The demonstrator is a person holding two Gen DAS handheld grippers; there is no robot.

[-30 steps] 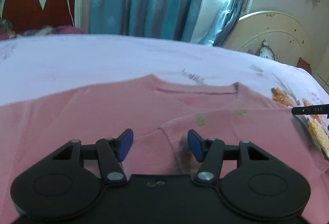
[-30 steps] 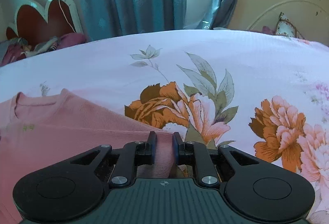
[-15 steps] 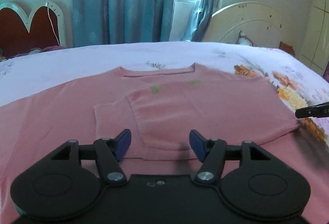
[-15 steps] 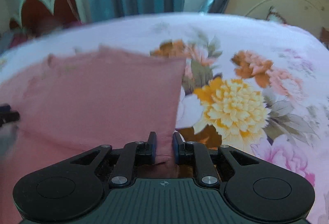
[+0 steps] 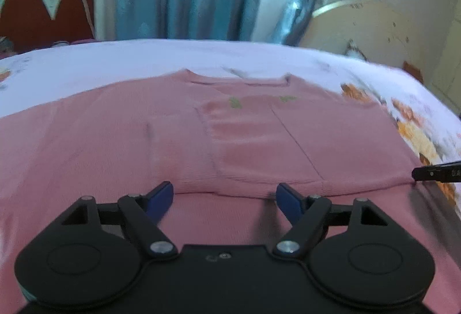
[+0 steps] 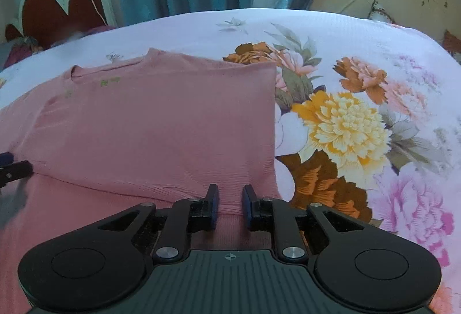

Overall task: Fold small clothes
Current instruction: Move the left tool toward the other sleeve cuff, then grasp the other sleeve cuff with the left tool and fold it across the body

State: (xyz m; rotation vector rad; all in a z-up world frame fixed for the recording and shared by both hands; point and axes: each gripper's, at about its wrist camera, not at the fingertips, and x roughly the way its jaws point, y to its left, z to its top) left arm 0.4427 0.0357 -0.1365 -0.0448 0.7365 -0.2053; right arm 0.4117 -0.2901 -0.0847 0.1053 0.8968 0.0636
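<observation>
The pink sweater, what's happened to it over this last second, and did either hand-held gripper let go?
The right hand-held gripper carried the pink sweater's right side across onto its middle, leaving a straight folded edge, then parted its fingers: a second ago they pinched the fabric, now a gap shows with cloth lying between them. The left hand-held gripper pulled back a little. It stayed open and empty, and the floral bedsheet did not change.

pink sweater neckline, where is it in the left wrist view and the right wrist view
Left wrist view: the neckline of the pink sweater sits upper centre, far beyond the open left tongs.
Right wrist view: the neckline sits upper left, far left of the right tongs.
Shared landmark: the green marks just below the neckline.
</observation>
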